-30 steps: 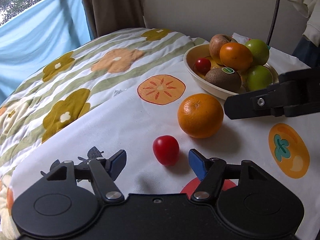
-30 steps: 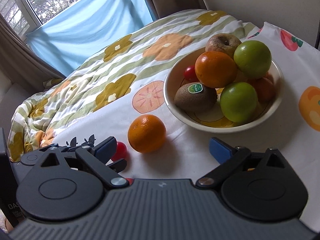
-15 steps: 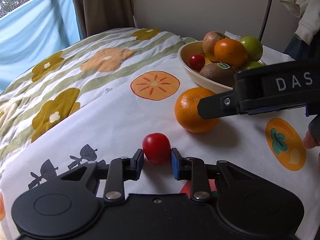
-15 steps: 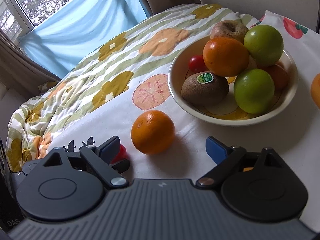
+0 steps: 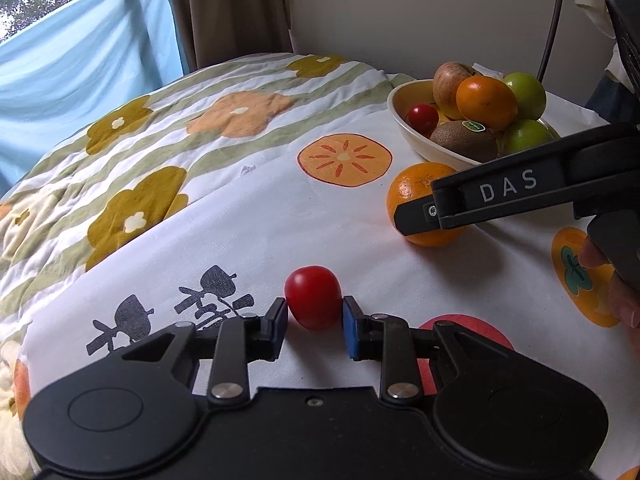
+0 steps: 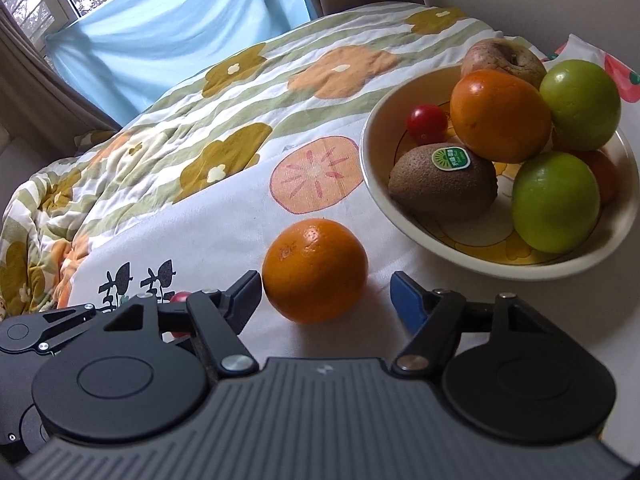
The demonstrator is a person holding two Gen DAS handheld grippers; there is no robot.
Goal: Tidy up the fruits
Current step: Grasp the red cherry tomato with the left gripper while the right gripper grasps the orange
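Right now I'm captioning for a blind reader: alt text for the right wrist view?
The right claw is closing around a loose orange on a fruit-print cloth, its pads not yet touching it. Behind, a cream bowl holds more fruit.

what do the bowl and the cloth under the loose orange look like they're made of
Bowl: likely glazed ceramic, cream and glossy, with a thick smooth rim; hard plastic can't be ruled out.
Cloth under the loose orange: woven fabric, probably cotton, matte and creased, with printed fruit motifs.

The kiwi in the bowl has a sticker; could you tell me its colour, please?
Green with a white rim, on the kiwi; clearest in the right wrist view.
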